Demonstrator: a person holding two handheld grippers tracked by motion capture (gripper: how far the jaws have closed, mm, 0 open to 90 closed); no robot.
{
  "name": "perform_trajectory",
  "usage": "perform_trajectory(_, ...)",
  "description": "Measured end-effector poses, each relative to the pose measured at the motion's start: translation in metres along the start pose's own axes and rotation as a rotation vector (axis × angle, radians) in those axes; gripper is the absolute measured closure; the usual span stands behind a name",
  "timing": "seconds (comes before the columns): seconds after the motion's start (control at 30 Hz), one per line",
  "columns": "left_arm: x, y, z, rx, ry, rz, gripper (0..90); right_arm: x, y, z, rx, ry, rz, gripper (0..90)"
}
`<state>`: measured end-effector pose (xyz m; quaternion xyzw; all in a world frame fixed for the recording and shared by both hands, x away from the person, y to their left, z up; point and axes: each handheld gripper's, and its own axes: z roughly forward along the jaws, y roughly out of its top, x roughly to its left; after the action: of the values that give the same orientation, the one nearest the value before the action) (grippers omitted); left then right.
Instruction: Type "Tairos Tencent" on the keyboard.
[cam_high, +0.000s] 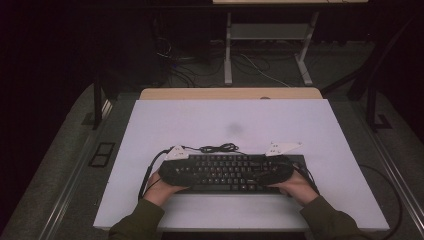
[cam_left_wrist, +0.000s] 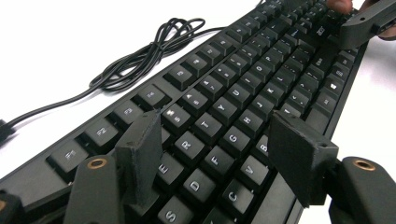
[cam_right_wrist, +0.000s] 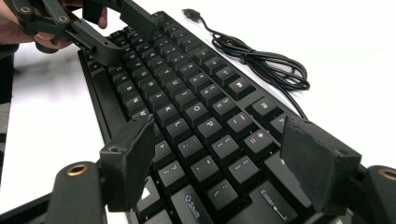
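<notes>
Two claws, left claw (cam_high: 186, 170), right claw (cam_high: 270, 169), one keyboard (cam_high: 227, 172), one cable (cam_high: 217, 148)

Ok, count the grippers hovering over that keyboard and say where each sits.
2. The left gripper sits over the keyboard's left end, the right gripper over its right end, both with jaws apart and nothing clamped.

- Keyboard (cam_high: 227, 171): black case, black keys with white legends.
- Keyboard cable (cam_high: 218, 148): black, coiled on the white surface.
- Bench (cam_high: 230, 120): white top with one faint grey smudge; a pale wood strip along the far edge.
- Left tongs (cam_left_wrist: 219, 140) and right tongs (cam_right_wrist: 224, 154): matte black, brass-coloured screw inserts, pale grey plates on top.
- Sleeves (cam_high: 137, 220): olive green.
- Floor (cam_high: 60, 165): grey.
</notes>
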<state>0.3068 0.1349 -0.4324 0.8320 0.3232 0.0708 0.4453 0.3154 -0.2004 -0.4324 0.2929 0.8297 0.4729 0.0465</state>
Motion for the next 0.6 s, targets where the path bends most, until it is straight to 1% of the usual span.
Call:
perform_trajectory(0.17, 0.0015, -0.0035, -0.0038, -0.001, 0.016, -0.012, 37.6, 0.0006, 0.0024, 0.0042, 0.0, 0.007, -0.006, 25.9)
perform_trajectory(0.3, 0.0028, -0.0053, -0.0063, -0.004, 0.03, -0.016, 43.4, 0.0011, 0.0044, 0.0057, -0.001, 0.013, -0.012, 25.6)
perform_trajectory(0.37, 0.0038, -0.0058, -0.0078, -0.013, 0.05, -0.019, 48.6, 0.0008, 0.0046, 0.0066, -0.001, 0.012, -0.015, 25.5)
perform_trajectory(0.43, 0.0065, -0.0057, -0.0087, -0.022, 0.051, -0.028, 56.2, 0.001, 0.0045, 0.0072, 0.001, 0.013, -0.014, 25.6)
perform_trajectory(0.47, 0.0071, -0.0056, -0.0086, -0.022, 0.054, -0.037, 59.4, 0.0011, 0.0044, 0.0073, 0.002, 0.013, -0.012, 25.5)
perform_trajectory(0.6, 0.0087, -0.0058, -0.0082, -0.011, 0.061, -0.038, 73.0, 0.001, 0.0044, 0.0072, 0.001, 0.01, -0.013, 25.5)
